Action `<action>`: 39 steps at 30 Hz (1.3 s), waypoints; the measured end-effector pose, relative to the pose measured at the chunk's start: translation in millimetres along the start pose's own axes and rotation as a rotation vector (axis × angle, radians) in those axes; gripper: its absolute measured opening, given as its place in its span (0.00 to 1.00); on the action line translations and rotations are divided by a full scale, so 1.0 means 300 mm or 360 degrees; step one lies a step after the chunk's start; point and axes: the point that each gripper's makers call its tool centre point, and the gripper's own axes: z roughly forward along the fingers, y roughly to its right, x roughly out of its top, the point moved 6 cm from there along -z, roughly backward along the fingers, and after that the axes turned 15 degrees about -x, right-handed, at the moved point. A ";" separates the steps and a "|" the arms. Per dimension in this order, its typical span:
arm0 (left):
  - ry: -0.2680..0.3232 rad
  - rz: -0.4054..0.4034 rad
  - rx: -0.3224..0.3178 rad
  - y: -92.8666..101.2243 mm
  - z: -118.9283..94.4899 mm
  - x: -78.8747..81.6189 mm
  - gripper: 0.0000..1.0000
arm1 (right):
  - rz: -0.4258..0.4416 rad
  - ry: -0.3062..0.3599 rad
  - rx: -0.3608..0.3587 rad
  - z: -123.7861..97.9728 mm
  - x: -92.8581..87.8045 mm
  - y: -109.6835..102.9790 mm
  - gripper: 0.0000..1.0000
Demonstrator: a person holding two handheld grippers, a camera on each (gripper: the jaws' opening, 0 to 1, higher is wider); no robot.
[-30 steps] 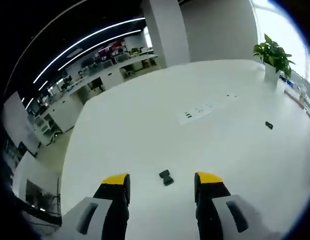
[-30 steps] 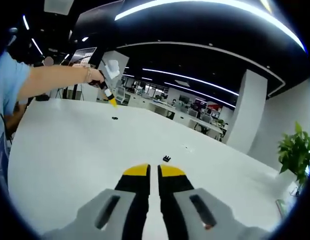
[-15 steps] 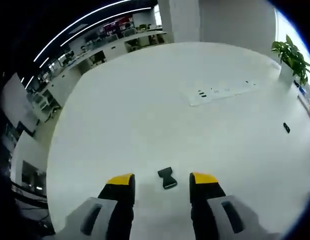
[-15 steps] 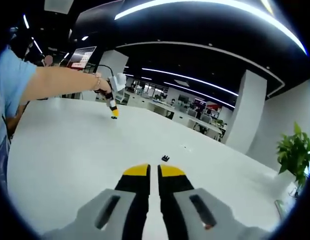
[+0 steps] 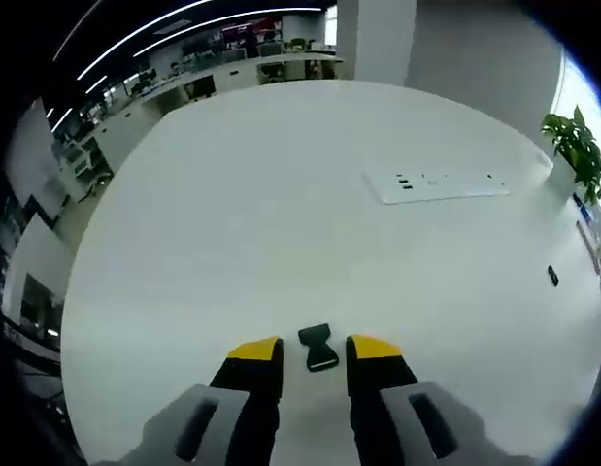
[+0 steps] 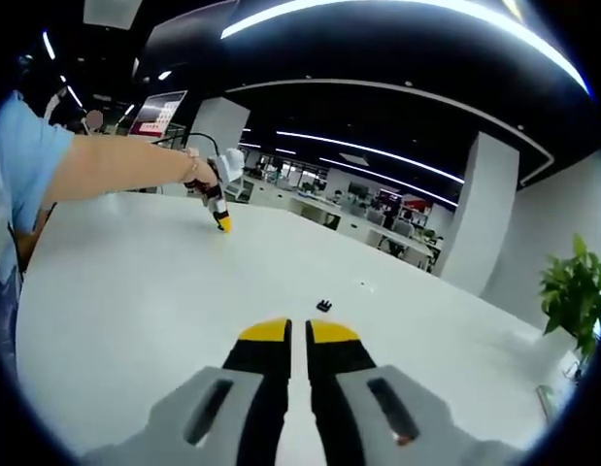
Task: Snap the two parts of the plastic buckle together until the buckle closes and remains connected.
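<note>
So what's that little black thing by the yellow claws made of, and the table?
The black buckle piece looks like hard moulded plastic: dark, dull, with crisp edges and an open slot. The white table looks smooth and matt, maybe a laminate; the pictures leave that open. The left claw tips look like yellow plastic or rubber.

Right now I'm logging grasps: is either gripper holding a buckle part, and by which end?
Nothing is held. The left gripper is open around one buckle part without gripping it; the right gripper is shut on nothing, the other buckle part ahead of it.
</note>
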 end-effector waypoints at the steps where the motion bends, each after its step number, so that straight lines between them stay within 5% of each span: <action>1: -0.0002 0.0007 -0.0009 0.003 0.001 0.000 0.21 | 0.0001 0.0001 0.0001 0.000 0.001 -0.001 0.05; 6: -0.0024 0.0018 -0.0019 0.003 -0.001 0.007 0.11 | 0.0001 0.0015 0.0002 -0.004 0.006 -0.004 0.05; 21: -0.0061 0.0005 -0.0040 0.022 -0.019 -0.019 0.09 | -0.0003 0.0027 -0.0003 -0.006 0.010 0.001 0.05; 39: -0.0229 0.0097 -0.0098 0.081 -0.055 -0.093 0.09 | 0.0004 0.0039 -0.0023 0.002 0.011 0.012 0.04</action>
